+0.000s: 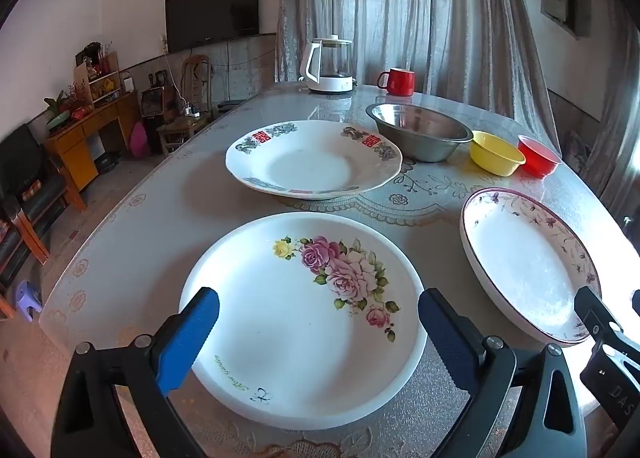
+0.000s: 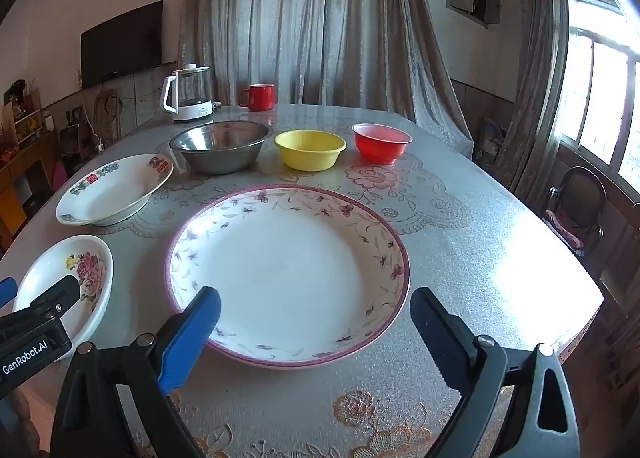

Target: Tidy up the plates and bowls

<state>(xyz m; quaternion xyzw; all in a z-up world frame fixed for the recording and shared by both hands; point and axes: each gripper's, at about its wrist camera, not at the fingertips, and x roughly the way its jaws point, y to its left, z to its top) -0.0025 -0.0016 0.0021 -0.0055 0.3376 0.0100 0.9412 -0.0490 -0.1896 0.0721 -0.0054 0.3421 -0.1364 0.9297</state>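
Nearest the left wrist camera, the left hand-held gripper [image 1: 318, 322] hangs with its blue-padded fingers [image 1: 188, 342] spread wide, grasping nothing, above the near edge of the rose-printed white plate [image 1: 288, 338]. That plate lies flat on the tabletop [image 1: 160, 226], which carries a lace-patterned cover. At 12 o'clock from it rests a deep white plate with red and grey rim motifs [image 1: 312, 162]; at 3 o'clock, well apart, lies the floral-rimmed plate with a maroon edge [image 1: 524, 258].

From the right wrist camera, the right hand-held gripper [image 2: 316, 322] is likewise released, its fingers [image 2: 192, 338] wide apart over the near rim of the floral-rimmed plate [image 2: 288, 274], touching nothing. At 9 o'clock of this plate sits the rose-printed plate [image 2: 60, 278], partly covered by the left tool's black body.

Beyond the plates, three bowls stand in a row, near one another: a stainless-steel bowl [image 2: 222, 146] at 11 o'clock, a yellow plastic bowl [image 2: 310, 150] at 12 o'clock, and a red plastic bowl [image 2: 380, 142] at 1 o'clock. Farther back stand a white-based glass kettle [image 2: 188, 94] and a red mug [image 2: 260, 97]. A grey curtain [image 2: 320, 18] hangs behind the tabletop; a dark wall-mounted television [image 1: 212, 12] is at 10 o'clock.
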